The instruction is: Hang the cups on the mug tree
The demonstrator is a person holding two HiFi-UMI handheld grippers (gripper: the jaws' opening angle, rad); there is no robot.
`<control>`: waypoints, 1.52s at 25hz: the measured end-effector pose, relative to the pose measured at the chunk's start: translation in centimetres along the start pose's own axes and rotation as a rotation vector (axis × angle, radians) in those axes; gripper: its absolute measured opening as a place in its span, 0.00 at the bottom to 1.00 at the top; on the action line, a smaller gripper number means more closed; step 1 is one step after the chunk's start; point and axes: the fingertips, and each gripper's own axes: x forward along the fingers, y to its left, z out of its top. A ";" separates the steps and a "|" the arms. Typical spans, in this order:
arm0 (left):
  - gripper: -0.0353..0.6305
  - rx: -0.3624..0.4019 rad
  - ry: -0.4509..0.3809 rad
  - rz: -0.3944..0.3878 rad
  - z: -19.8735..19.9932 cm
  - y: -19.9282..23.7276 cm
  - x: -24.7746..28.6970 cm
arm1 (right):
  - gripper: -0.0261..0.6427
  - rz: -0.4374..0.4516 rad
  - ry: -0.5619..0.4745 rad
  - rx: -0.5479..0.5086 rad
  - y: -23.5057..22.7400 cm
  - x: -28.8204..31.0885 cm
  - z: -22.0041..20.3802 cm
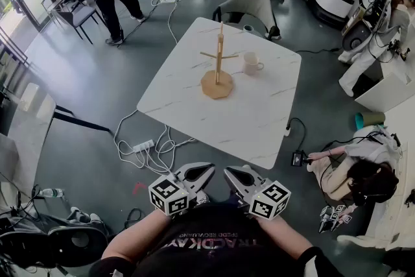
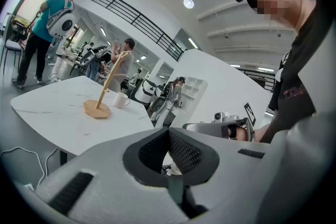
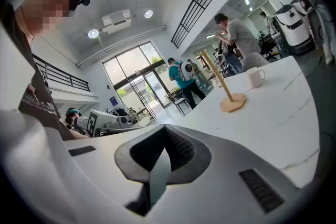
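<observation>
A wooden mug tree (image 1: 217, 78) stands near the middle of the white marble table (image 1: 259, 120), with no cup on its pegs. One white mug (image 1: 251, 63) sits upright on the table just right of it. Both grippers hang low by my body, short of the table's near edge. My left gripper (image 1: 206, 170) and right gripper (image 1: 231, 172) are side by side, jaws pressed together and holding nothing. The left gripper view shows the tree (image 2: 100, 105) and mug (image 2: 122, 100) far off. The right gripper view shows the tree (image 3: 231, 101) and mug (image 3: 256, 77) too.
A grey chair (image 1: 249, 6) stands at the table's far side. A power strip with cables (image 1: 144, 146) lies on the floor by the near left edge. A person (image 1: 353, 172) sits on the floor at right; others stand beyond the table.
</observation>
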 end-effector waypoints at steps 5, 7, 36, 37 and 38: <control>0.05 0.000 0.000 0.003 0.4 0.2 0.1 | 0.05 0.003 0.005 0.002 0.1 0.3 0.4; 0.05 -0.002 0.001 0.005 0.4 0.2 0.0 | 0.05 0.002 0.007 0.006 0.1 0.4 0.4; 0.05 -0.006 -0.009 0.006 0.4 0.4 -0.8 | 0.05 0.001 -0.015 0.034 0.3 0.8 0.5; 0.05 -0.005 -0.010 0.004 0.5 0.4 -0.8 | 0.05 -0.001 -0.020 0.030 0.3 0.7 0.7; 0.05 -0.004 -0.009 0.002 0.5 0.3 -0.7 | 0.05 -0.004 -0.025 0.026 0.4 0.7 0.9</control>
